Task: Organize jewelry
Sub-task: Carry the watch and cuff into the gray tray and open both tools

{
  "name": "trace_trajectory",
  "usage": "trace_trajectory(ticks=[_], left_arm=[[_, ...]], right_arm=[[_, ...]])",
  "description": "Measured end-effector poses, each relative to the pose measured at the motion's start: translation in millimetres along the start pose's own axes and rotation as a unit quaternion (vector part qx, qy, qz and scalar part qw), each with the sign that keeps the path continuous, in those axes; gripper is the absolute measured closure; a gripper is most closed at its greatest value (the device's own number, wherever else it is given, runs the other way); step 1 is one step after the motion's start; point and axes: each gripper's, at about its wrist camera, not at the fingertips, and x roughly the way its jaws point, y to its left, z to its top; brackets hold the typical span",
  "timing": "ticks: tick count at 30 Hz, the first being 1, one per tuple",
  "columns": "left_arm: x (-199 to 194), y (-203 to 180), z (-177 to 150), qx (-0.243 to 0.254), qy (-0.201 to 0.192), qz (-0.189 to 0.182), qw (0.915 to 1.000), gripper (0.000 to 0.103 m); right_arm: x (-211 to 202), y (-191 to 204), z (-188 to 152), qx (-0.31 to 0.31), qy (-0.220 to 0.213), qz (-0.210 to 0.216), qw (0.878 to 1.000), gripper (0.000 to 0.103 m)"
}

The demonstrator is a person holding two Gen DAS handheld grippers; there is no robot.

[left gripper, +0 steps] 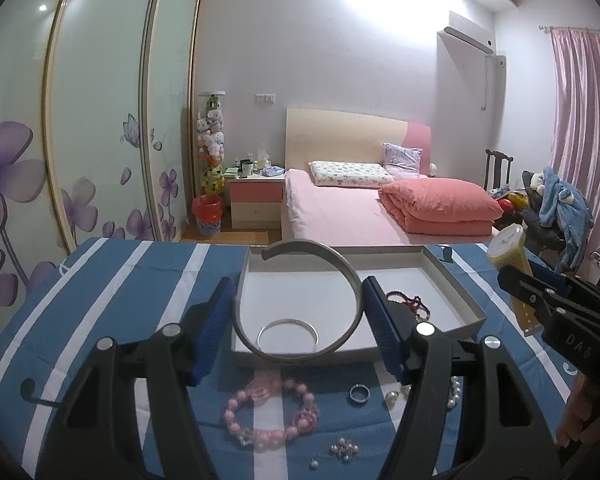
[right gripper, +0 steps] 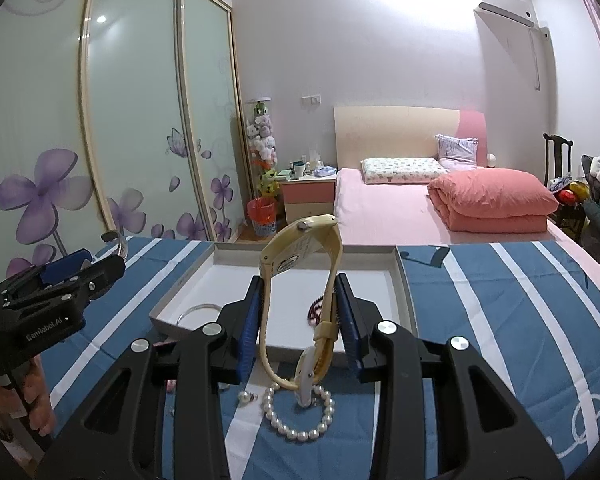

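Note:
My left gripper [left gripper: 298, 304] is shut on a wide silver cuff bangle [left gripper: 350, 276] and holds it over the near edge of the shallow white box [left gripper: 466, 304]. The box holds a thin silver bangle [left gripper: 288, 334] and a dark red bead bracelet [left gripper: 410, 304]. My right gripper [right gripper: 298, 304] is shut on a cream wristwatch [right gripper: 300, 256], held above the box's near edge [right gripper: 160, 320]. On the striped cloth lie a pink bead bracelet [left gripper: 268, 416], a silver ring [left gripper: 359, 393], a pearl bracelet [right gripper: 298, 412] and small pearl pieces [left gripper: 344, 450].
The table has a blue and white striped cloth [right gripper: 500, 340]. Behind it stand a pink bed [left gripper: 340, 208], a nightstand [left gripper: 256, 200], a red bin [left gripper: 207, 214] and sliding wardrobe doors [left gripper: 100, 120]. A chair with clothes [left gripper: 556, 208] is at the right.

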Motion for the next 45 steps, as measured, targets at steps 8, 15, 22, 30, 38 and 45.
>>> trace_trajectory(ticks=[8, 15, 22, 30, 38, 45], left_arm=[[25.8, 1.8, 8.3, 0.003, 0.003, 0.005, 1.0000, 0.039], [56.4, 0.2, 13.3, -0.001, 0.009, -0.003, 1.0000, 0.039], [102.1, -2.1, 6.5, -0.007, 0.046, -0.010, 0.9988, 0.039], [144.3, -1.6, -1.1, -0.007, 0.084, -0.010, 0.9964, 0.039], [175.3, 6.6, -4.9, -0.020, 0.120, -0.009, 0.9925, 0.039], [179.8, 4.8, -4.6, -0.016, 0.114, -0.007, 0.9933, 0.034]], right_arm=[[20.3, -1.7, 11.2, -0.004, -0.004, -0.007, 1.000, 0.065], [50.3, -10.4, 14.9, 0.015, 0.003, -0.014, 1.000, 0.064], [92.6, -5.6, 2.8, 0.008, 0.052, -0.023, 0.998, 0.064], [132.1, -8.8, -6.5, 0.015, 0.103, -0.028, 0.994, 0.064], [154.0, -12.7, -15.6, 0.020, 0.143, -0.034, 0.989, 0.063], [159.3, -16.8, -19.6, 0.030, 0.157, -0.035, 0.986, 0.048]])
